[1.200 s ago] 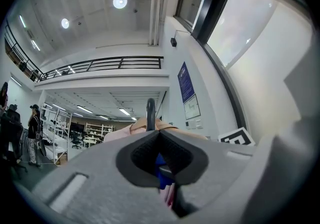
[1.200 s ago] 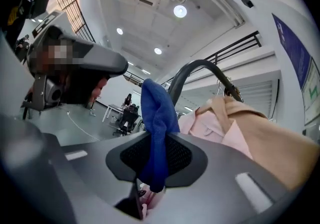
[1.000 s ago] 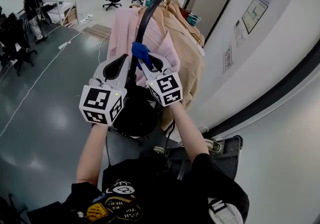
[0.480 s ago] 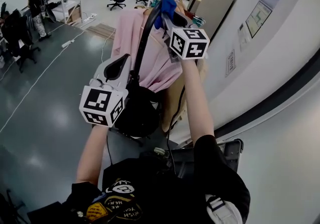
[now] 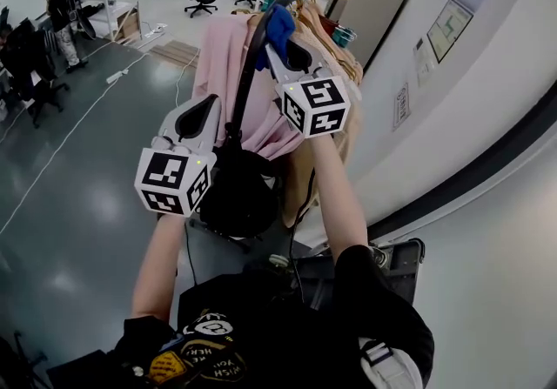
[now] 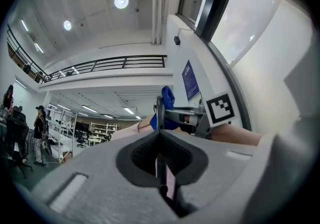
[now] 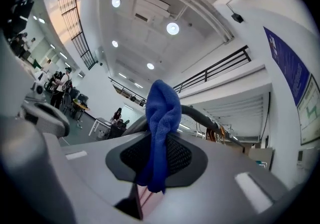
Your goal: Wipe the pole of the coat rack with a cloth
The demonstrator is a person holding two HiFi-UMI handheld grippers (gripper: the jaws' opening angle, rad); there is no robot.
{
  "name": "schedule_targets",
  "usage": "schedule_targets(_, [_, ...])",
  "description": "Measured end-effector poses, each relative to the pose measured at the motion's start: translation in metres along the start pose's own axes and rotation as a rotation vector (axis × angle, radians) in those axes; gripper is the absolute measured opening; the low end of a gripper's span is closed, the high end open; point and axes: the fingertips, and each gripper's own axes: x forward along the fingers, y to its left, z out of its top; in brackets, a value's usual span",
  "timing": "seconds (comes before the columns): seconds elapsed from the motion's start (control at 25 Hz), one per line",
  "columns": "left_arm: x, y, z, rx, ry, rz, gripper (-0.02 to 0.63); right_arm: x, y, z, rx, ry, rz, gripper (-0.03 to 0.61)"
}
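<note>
The coat rack's black pole (image 5: 246, 74) rises from the floor and bends over at the top. My left gripper (image 5: 224, 117) is shut on its lower part; in the left gripper view the pole (image 6: 159, 165) runs between the closed jaws. My right gripper (image 5: 277, 41) is higher up, shut on a blue cloth (image 5: 279, 23) that presses against the pole near the bend. In the right gripper view the blue cloth (image 7: 162, 128) hangs bunched between the jaws, and the pole (image 7: 205, 116) curves away behind it.
A pink garment (image 5: 218, 57) and a beige coat (image 5: 335, 74) hang on the rack behind the pole. A white wall (image 5: 452, 117) runs close on the right. A person (image 5: 59, 9) stands far off at the left, among desks and chairs.
My right gripper slid the blue cloth up the pole from beside the left gripper to the bend, then came slightly back down. The left gripper has stayed where it was.
</note>
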Motion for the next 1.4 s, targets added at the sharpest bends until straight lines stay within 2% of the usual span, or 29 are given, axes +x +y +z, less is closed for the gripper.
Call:
schedule_targets(0.16, [0.004, -0.008, -0.003, -0.003, 0.006, -0.021, 0.0, -0.024, 0.027, -0.008, -0.103, -0.017, 0.024, 0.074])
schedule_targets(0.36, [0.007, -0.016, -0.01, -0.012, 0.018, -0.04, 0.0, -0.044, 0.075, -0.039, -0.168, 0.026, 0.136, 0.074])
schedule_targets(0.52, [0.002, -0.018, -0.014, -0.016, 0.022, -0.04, 0.001, -0.048, 0.109, -0.089, -0.147, 0.11, 0.19, 0.074])
schedule_targets(0.64, [-0.006, -0.017, -0.021, -0.027, 0.036, -0.028, 0.001, -0.055, 0.112, -0.111, -0.113, 0.137, 0.18, 0.074])
schedule_targets(0.76, [-0.012, -0.013, -0.028, -0.041, 0.049, -0.014, 0.0, -0.056, 0.097, -0.096, -0.088, 0.099, 0.128, 0.074])
schedule_targets(1.08, [-0.008, -0.015, -0.018, -0.019, 0.036, -0.016, 0.0, -0.017, 0.01, -0.008, 0.0, -0.073, 0.061, 0.074])
schedule_targets(1.28, [-0.008, -0.015, -0.013, -0.013, 0.033, -0.009, 0.002, 0.015, -0.041, 0.009, 0.055, -0.041, -0.017, 0.074])
schedule_targets(1.4, [-0.011, -0.014, -0.011, -0.005, 0.034, -0.006, 0.0, 0.027, -0.067, 0.007, 0.16, -0.03, -0.058, 0.074])
